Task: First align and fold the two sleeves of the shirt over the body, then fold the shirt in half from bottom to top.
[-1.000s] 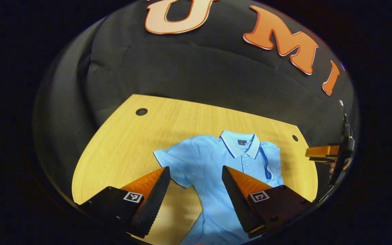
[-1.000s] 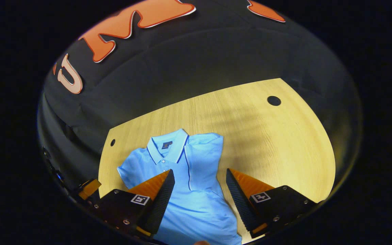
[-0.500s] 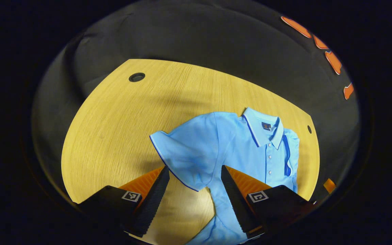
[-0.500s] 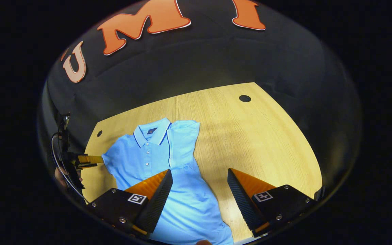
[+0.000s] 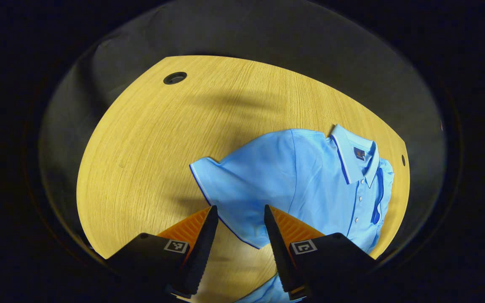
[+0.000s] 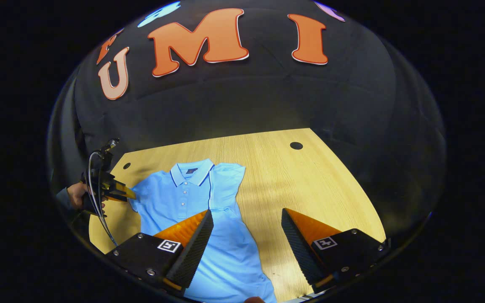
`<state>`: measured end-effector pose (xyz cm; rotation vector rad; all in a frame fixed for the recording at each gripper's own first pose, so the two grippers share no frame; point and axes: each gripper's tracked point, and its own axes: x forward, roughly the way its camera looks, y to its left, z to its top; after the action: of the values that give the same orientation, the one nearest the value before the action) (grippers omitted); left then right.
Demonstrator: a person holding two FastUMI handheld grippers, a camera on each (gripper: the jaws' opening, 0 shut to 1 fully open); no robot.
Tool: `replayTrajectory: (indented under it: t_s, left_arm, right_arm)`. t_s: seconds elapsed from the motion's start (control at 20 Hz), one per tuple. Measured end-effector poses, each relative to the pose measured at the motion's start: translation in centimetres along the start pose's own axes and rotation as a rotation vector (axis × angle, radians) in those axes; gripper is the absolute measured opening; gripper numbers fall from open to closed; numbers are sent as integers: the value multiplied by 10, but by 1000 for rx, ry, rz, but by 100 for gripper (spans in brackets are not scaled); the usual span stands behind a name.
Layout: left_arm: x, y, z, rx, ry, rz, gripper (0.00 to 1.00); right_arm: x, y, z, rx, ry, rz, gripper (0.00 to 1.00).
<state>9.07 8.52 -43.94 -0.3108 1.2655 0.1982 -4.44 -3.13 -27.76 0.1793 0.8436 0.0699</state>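
Note:
A light blue polo shirt (image 5: 310, 185) lies flat on the wooden table (image 5: 150, 139), collar toward the far edge. One sleeve (image 6: 227, 182) is folded over the body. The other sleeve (image 5: 225, 189) lies spread out to the side. My left gripper (image 5: 239, 210) hangs open right over that sleeve's hem, with the dark-piped edge running between its fingers. In the right gripper view the left gripper (image 6: 126, 194) reaches in from the left, held by a hand (image 6: 74, 195). My right gripper (image 6: 246, 212) stands open above the shirt's (image 6: 192, 198) lower body and the bare table, holding nothing.
The table has small round holes near its far corners (image 5: 175, 78) (image 5: 403, 160) (image 6: 296, 145). Black cloth walls rise behind the table. A cable (image 6: 95, 198) loops from the left gripper. Bare wood (image 6: 318, 185) lies to the right of the shirt.
My left gripper has come down and closer to the spread sleeve, and its fingers have narrowed a little. My right gripper has drawn back from the shirt and tilted up.

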Motion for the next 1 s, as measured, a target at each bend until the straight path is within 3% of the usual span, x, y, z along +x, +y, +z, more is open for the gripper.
replayTrajectory:
  t_s: [0.05,0.1,0.15,0.2,0.3,0.4,0.5,0.55,0.8,1.0]
  left_arm:
    - [5,3,0,-3,16,13,79]
    - [7,6,-1,-7,34,30,78]
    - [8,10,1,5,33,52,69]
    - [10,10,5,13,24,60,77]
    - [4,11,9,15,18,83,70]
    - [10,9,8,24,20,83,48]
    - [13,2,12,3,2,53,45]
    - [10,1,9,17,16,56,15]
    - [1,-10,20,50,-36,7,13]
    - [-21,-39,34,174,-93,-35,13]
  right_arm:
    - [-6,-2,1,-2,-9,-2,99]
    - [-10,-4,1,-4,-16,-9,98]
    - [-15,-6,2,-6,-20,-17,98]
    - [-20,-7,2,-11,-29,-21,98]
    - [-30,-7,3,-20,-45,-25,99]
    - [-38,-9,2,-29,-55,-32,98]
    - [-44,-12,0,-32,-60,-42,98]
    - [-45,-11,-1,-26,-58,-40,98]
    - [-51,-14,-5,-8,-64,-43,99]
    - [-56,-18,-10,-3,-61,-47,99]
